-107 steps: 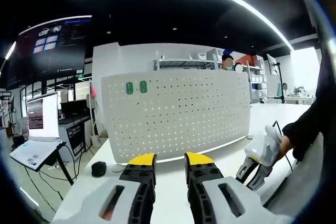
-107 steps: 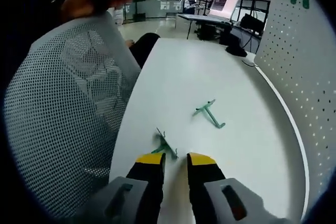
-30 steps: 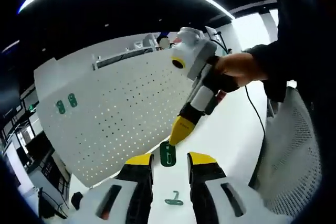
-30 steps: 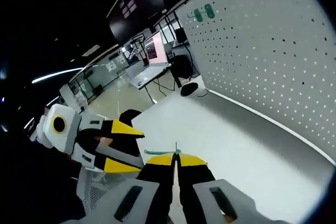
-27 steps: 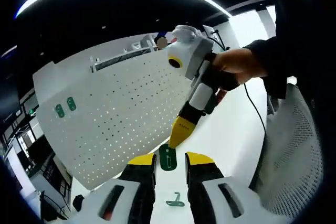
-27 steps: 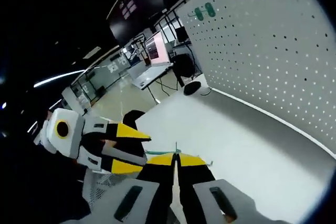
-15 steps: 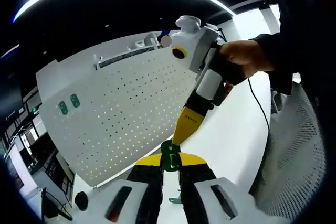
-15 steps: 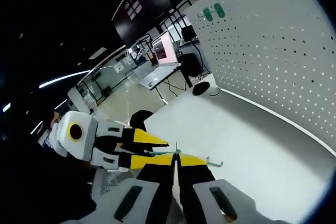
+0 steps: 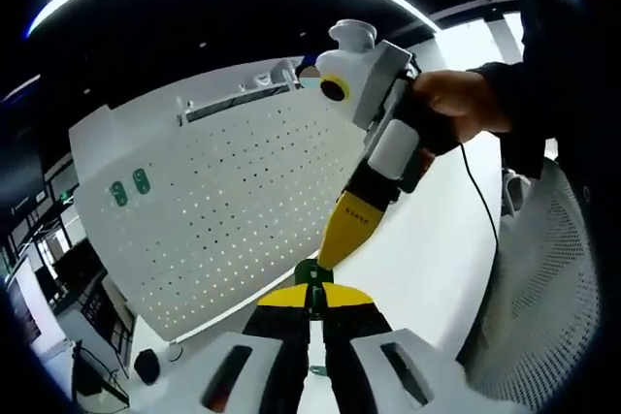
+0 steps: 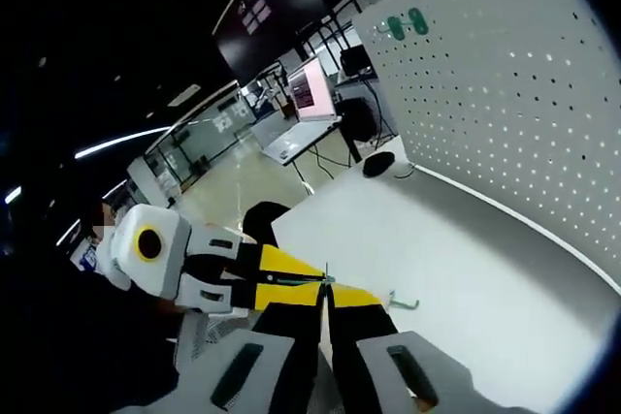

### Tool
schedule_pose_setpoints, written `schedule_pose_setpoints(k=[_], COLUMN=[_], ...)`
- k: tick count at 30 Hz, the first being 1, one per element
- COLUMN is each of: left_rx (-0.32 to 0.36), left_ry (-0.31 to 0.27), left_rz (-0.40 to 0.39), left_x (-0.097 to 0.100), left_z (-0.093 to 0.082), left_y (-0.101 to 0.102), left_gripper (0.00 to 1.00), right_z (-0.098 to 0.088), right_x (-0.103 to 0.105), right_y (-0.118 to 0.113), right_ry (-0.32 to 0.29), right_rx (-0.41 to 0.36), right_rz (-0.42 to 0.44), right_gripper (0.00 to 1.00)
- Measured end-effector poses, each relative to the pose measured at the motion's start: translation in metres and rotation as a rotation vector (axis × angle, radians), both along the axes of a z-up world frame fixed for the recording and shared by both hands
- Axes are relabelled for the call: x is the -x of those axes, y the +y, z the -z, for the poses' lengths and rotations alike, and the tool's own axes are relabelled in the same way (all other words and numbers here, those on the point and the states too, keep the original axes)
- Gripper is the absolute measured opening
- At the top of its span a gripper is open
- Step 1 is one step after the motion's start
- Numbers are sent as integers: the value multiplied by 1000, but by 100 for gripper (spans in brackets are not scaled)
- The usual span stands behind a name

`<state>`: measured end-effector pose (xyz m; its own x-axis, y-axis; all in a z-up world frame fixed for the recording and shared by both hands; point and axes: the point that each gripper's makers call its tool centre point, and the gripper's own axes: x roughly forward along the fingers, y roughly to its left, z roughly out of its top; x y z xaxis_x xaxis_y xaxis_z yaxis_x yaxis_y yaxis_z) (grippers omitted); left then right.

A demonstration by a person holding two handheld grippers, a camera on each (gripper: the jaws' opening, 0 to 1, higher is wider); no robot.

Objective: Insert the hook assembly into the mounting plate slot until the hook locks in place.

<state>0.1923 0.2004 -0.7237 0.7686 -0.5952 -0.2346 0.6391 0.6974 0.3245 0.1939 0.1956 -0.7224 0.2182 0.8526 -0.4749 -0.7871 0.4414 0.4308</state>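
White perforated pegboard [image 9: 213, 220], standing upright along the far edge of the white table [image 9: 427, 269], carries two small green mounting plates [image 9: 129, 187] side by side near its upper left corner in my left gripper view. To the lower left of the board a dark rounded object [image 9: 147, 366] sits on the table; I cannot tell what it is. My left gripper [image 9: 312, 295] rises at bottom centre, its yellow-tipped jaws pressed together on a green mounting plate [image 9: 312, 272], of which a small rounded part shows just above the tips. My right gripper [image 9: 340, 239] comes down from the upper right of that view, held in my hand [image 9: 456, 113], its yellow tips meeting the same green plate from above. A dark sleeve and the mesh back of a chair [image 9: 543, 317] take the right edge. In my right gripper view, the left gripper [image 10: 315, 283] enters from the left, white body and yellow jaws pointing right, its tips touching my right gripper [image 10: 325, 295] at bottom centre. The right gripper's jaws are closed tight on a thin green hook assembly [image 10: 325, 276], seen edge-on as a sliver between the tips. A second green hook [image 10: 405, 302] lies on the table [image 10: 466, 239] just right of the jaws. The pegboard [image 10: 524, 104] fills the right side, the two green plates [image 10: 405, 23] at its top left.
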Motion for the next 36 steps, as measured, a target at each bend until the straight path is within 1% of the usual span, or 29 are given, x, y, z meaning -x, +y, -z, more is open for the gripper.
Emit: schedule_pose_setpoints(k=[1,3,6,7,9,11,14,16,17,18,19,21,23,25,28,32,36], left_rx=[9,16,41,51,61,99,132,165,187,195,205,211,230,241,253,257,255], left_ry=[7,4,14,26,29,41,58,78,87,85,87,84,77,61,55,52,41], left_rz=[-2,-7,-17,-23,-36,-50,-74,-82,-90,-93,-100,-119,-139,-159,-182,-217,-252], left_x=[0,0,-1,-2,-3,-5,-8,-9,-9,-10,-11,-15,-18,-21,-24,-27,-31], left_z=[0,-1,-3,-2,-3,-5,-6,-7,-10,-13,-16,-20,-27,-35,-43,-46,-51], left_y=[0,1,3,5,8,10,15,17,20,22,25,30,36,41,49,61,74], left_gripper=[3,3,3,3,3,3,3,3,3,3,3,3,3,3,3,3,3], right_z=[0,-3,-6,-7,-14,-22,-25,-25,-24,-24,-24,-25,-26,-30,-33,-32,-28], right_x=[0,1,1,1,0,-3,-4,-4,-5,-7,-9,-10,-11,-14,-19,-23,-25], right_y=[0,1,3,4,4,2,-2,-4,-7,-8,-10,-12,-12,-12,-11,-9,-8], right_ry=[-4,-15,-42,-58,-76,-91,-103,-123,-152,-172,-207,-246,-263,-295,-355,-399,-412], right_rx=[0,-8,-18,-21,-43,-71,-83,-77,-59,-50,-40,-30,-23,-28,-13,-12,-1], right_rz=[0,0,-7,-14,-7,10,24,32,40,47,55,64,67,75,85,92,89], right_gripper=[0,0,0,0,0,1,1,3,3,4,4,7,7,9,13,19,25])
